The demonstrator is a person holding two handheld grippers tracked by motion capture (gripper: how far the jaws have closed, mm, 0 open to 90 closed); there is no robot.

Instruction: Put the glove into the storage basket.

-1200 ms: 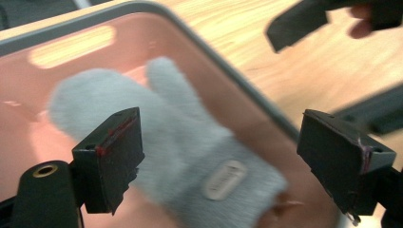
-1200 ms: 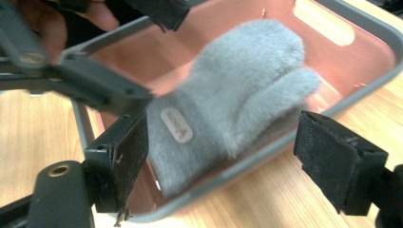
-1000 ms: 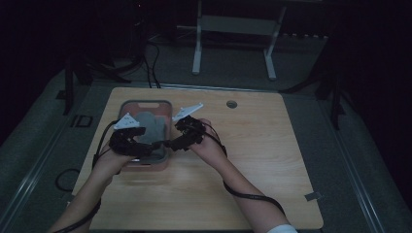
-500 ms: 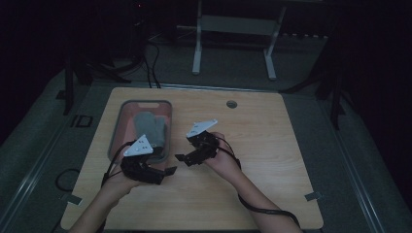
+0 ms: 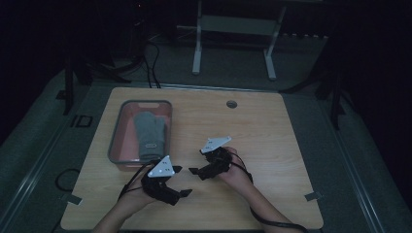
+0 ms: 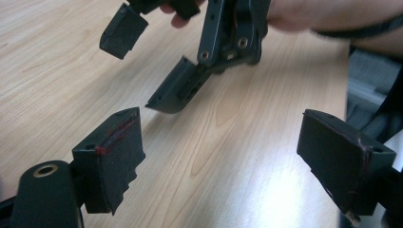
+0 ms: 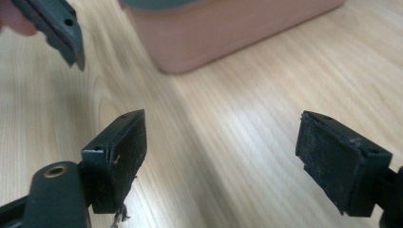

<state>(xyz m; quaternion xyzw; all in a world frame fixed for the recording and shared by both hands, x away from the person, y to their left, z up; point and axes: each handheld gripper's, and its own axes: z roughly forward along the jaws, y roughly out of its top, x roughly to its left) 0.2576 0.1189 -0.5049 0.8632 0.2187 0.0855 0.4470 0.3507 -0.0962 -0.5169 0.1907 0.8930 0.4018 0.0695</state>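
Mitten (image 5: 149, 136) lies flat in pink tray (image 5: 114, 141), eleven o'clock of left gripper (image 5: 179, 180). Left and right gripper (image 5: 195, 172) jaws apart, empty, nose to nose. Risk: tips clash, tray gets nudged.

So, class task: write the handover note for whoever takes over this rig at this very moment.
Left tool: open, nothing between its jaws, low over the table at the near edge.
Right tool: open, empty too, facing the left one.
Grey mitten: lying in the pink tray at the table's left side; neither tool touches it.
Done: mitten is in the tray.
Left: apparently nothing with the mitten; confirm before moving on.
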